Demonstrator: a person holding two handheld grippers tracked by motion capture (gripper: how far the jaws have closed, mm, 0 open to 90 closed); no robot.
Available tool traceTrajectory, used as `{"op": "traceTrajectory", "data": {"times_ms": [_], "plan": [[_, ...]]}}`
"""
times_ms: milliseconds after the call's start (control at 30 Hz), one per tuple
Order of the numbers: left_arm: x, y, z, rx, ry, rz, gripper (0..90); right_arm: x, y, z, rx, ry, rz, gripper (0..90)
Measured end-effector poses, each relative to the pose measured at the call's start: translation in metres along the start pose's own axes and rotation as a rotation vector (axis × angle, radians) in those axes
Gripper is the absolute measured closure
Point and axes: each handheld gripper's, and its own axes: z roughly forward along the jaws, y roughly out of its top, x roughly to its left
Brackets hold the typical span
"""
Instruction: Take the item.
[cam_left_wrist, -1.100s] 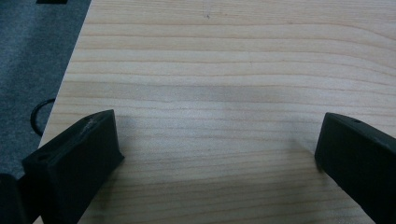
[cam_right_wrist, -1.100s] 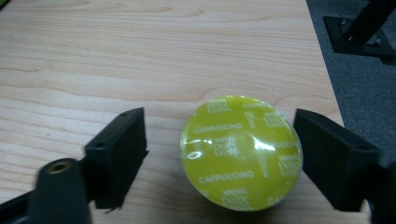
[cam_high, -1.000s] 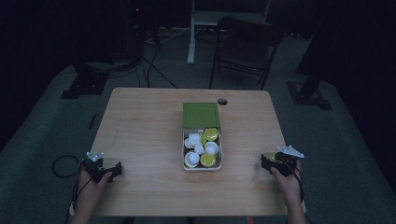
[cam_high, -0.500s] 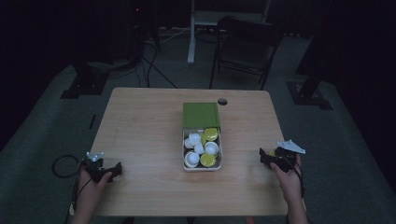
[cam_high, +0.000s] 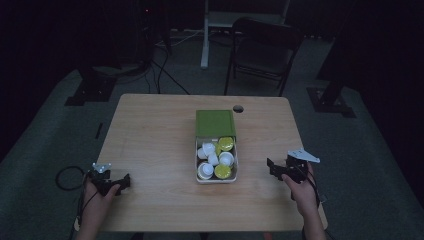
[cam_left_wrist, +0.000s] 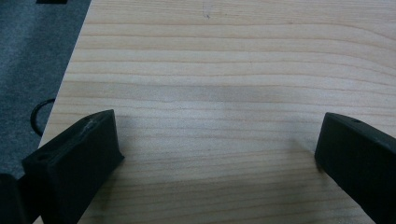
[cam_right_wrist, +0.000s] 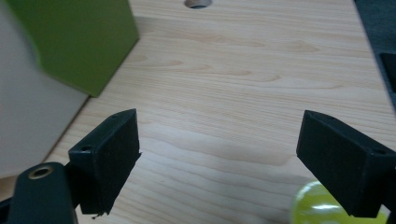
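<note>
Two grippers rest near the tabletop's near corners, both with jaws spread wide and nothing between them. The left gripper (cam_high: 119, 182) sits by the near-left corner over bare wood (cam_left_wrist: 224, 93). The right gripper (cam_high: 272, 169) sits toward the near-right edge, and in its own view a glossy yellow-green round capsule (cam_right_wrist: 327, 205) lies on the wooden tabletop (cam_high: 150, 130) just beside the right-hand jaw — outside the gap, not within it.

At the middle of the tabletop stands the white rectangular box (cam_high: 216, 177) of white and yellow capsules, its green lid (cam_high: 215, 122) lying against its far end.

My worry is the loose capsule: closing now would likely catch it off-centre or nudge it, and a smooth round piece could roll toward the near-right edge and drop. A hurried sweep toward the box might also knock its wall — the gripper would want re-centring first.
</note>
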Motion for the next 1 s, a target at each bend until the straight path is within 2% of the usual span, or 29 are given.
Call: {"op": "traceTrajectory", "data": {"times_ms": [467,633,833,867,933,1000], "plan": [[0.0,0.0,0.0,-0.001,0.0,0.0,0.2,0.019,-0.007,0.009,0.014,0.088,-0.015,12.3],[0.0,0.0,0.0,0.0,0.0,0.0,0.2,0.023,-0.012,0.013,0.038,0.088,-0.032,12.4],[0.0,0.0,0.0,0.0,0.0,0.0,0.2,0.027,-0.02,0.018,0.044,0.113,-0.04,11.8],[0.0,0.0,0.0,-0.001,0.0,0.0,0.2,0.028,-0.021,0.019,0.048,0.114,-0.047,11.8],[0.0,0.0,0.0,-0.001,0.0,0.0,0.2,0.029,-0.024,0.021,0.064,0.12,-0.034,11.8],[0.0,0.0,0.0,-0.001,0.0,0.0,0.2,0.031,-0.026,0.023,0.08,0.123,-0.047,11.8]]}}
